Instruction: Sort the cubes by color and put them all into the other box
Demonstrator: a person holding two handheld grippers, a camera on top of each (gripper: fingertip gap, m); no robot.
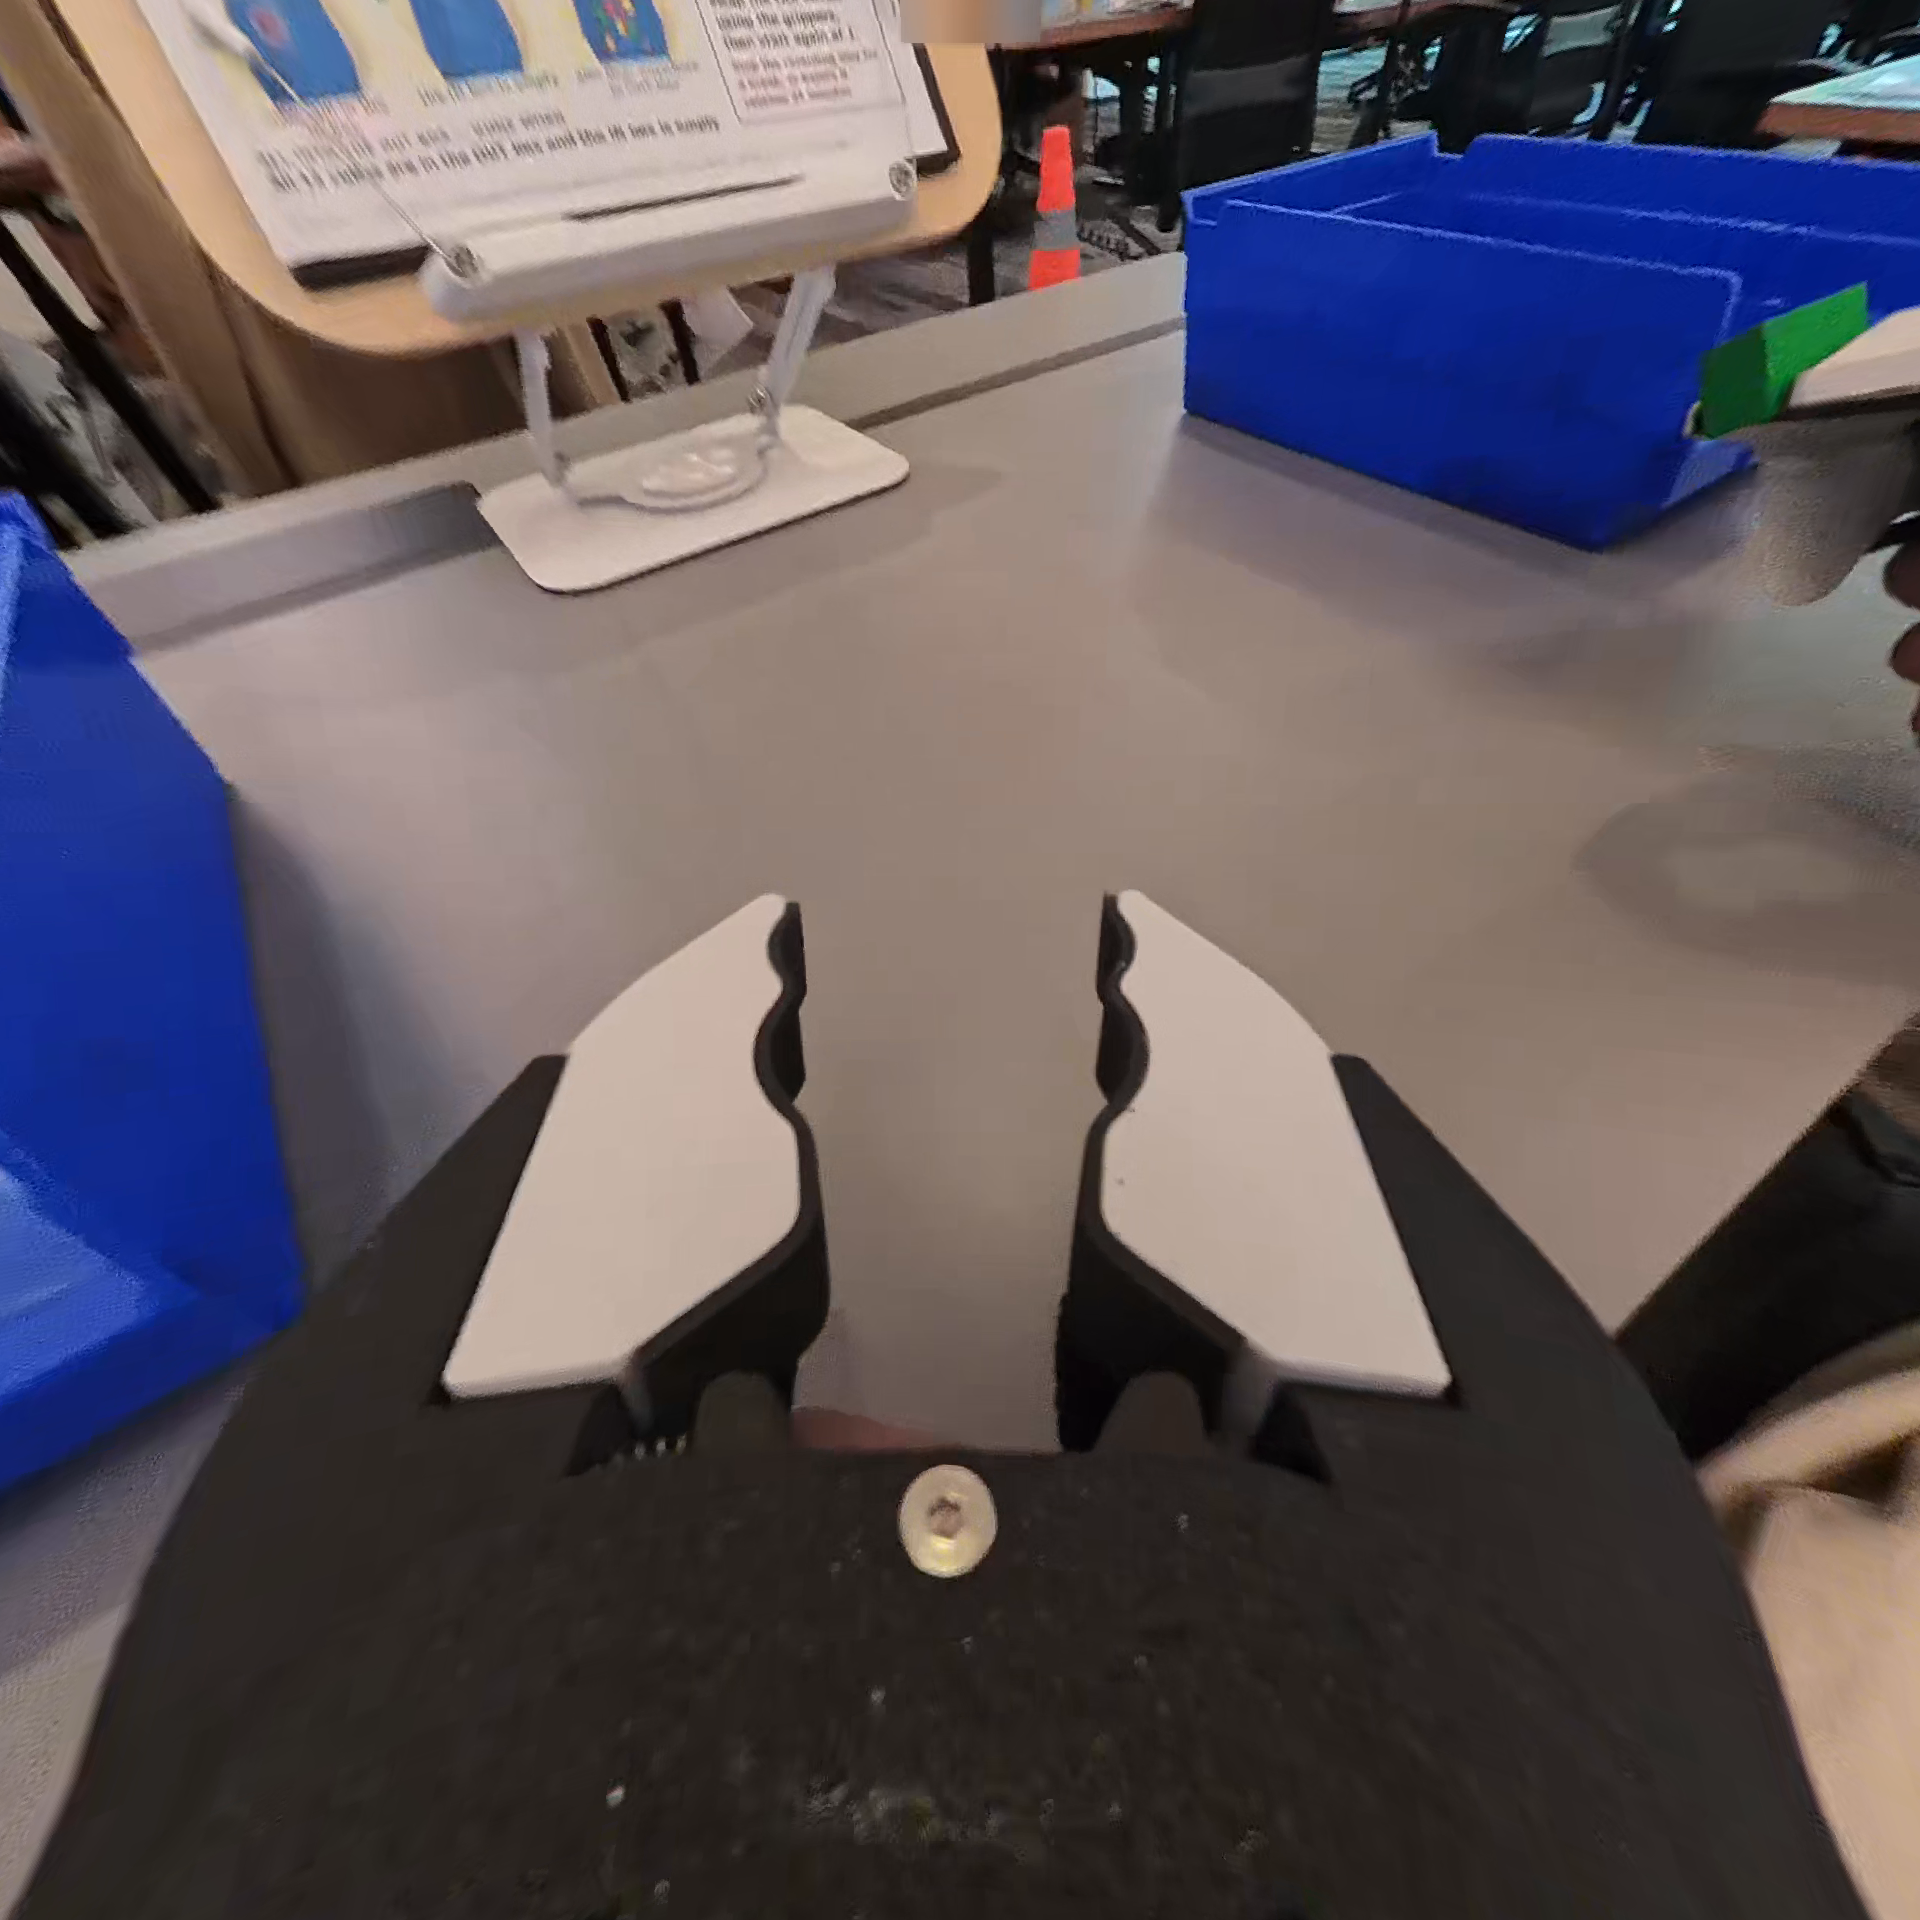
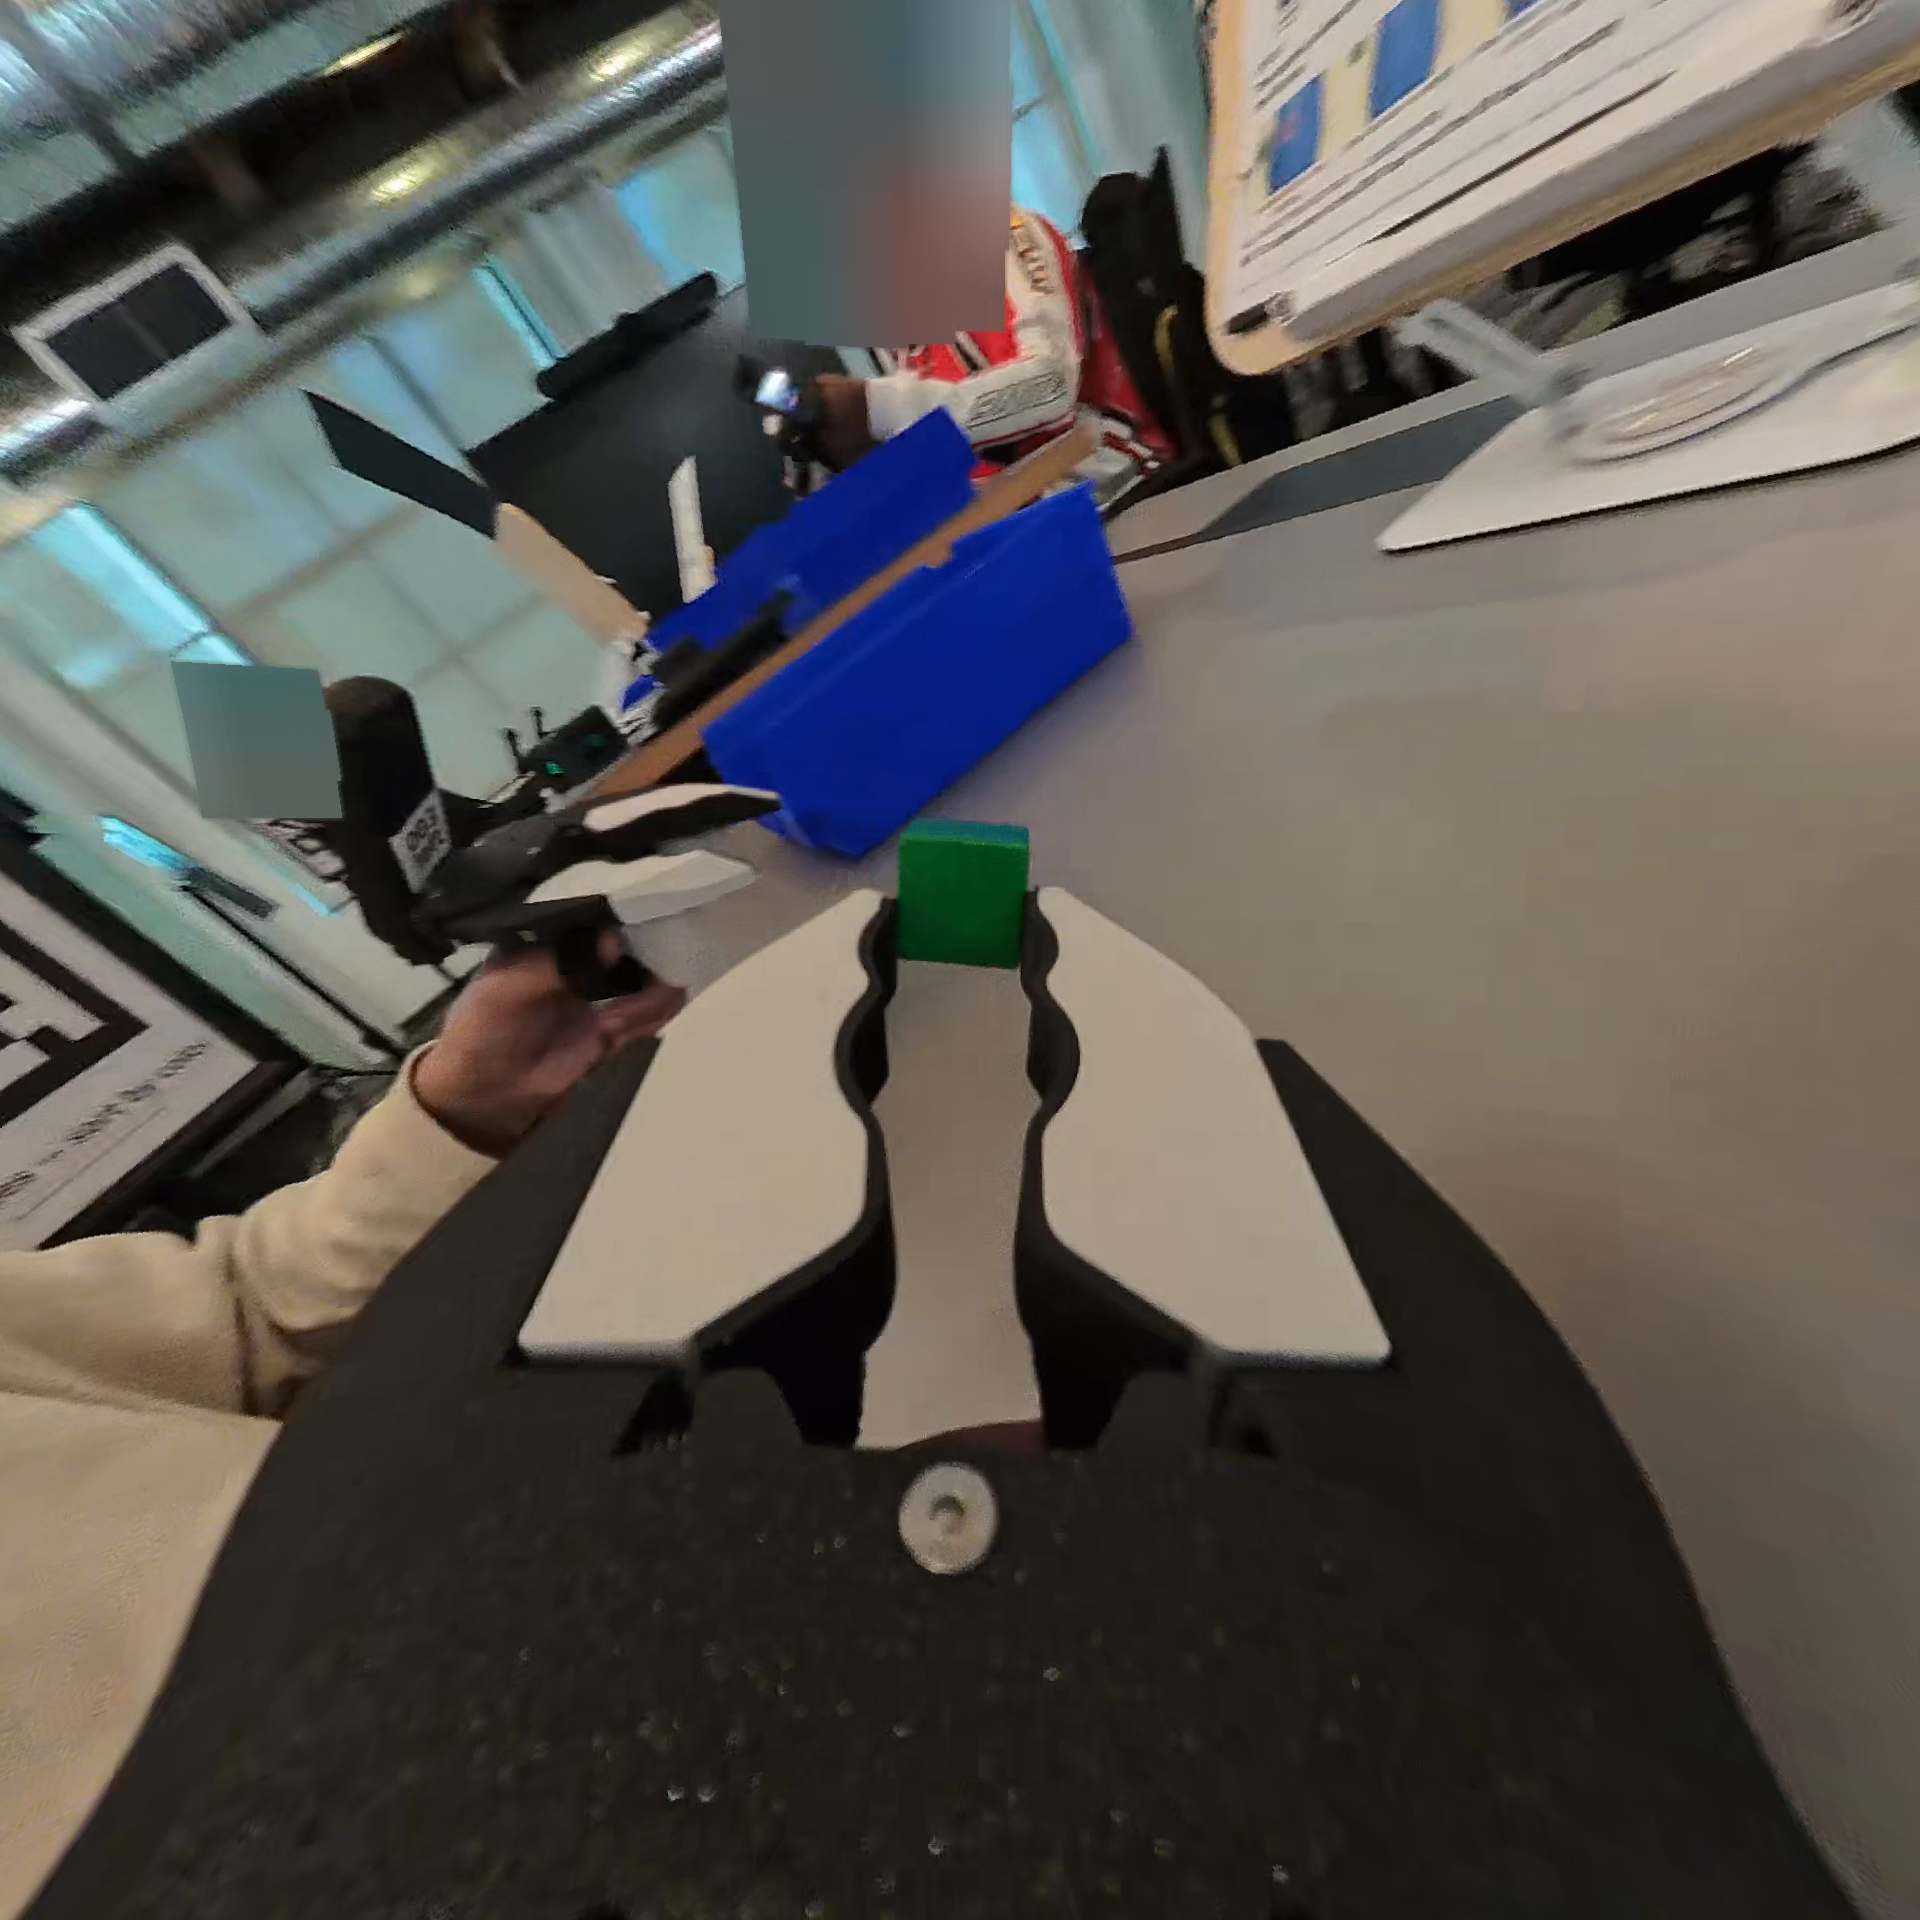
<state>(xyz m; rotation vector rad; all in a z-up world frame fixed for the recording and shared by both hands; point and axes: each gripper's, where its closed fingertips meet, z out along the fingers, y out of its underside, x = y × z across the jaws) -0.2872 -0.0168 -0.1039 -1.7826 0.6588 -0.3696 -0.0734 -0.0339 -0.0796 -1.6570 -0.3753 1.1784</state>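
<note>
My right gripper is shut on a green cube, held at its fingertips above the grey table. The same cube shows at the right edge of the left wrist view, in front of a blue box at the back right. My left gripper is open and empty over the bare table; it also shows in the right wrist view, held in a hand. A second blue box stands at the left edge and shows in the right wrist view. The insides of both boxes are hidden.
A white stand holding an instruction sheet stands at the table's far edge. An orange cone is on the floor beyond. A person in a red and white jacket works at another table behind. About 20 cm separates my left fingertips from my right.
</note>
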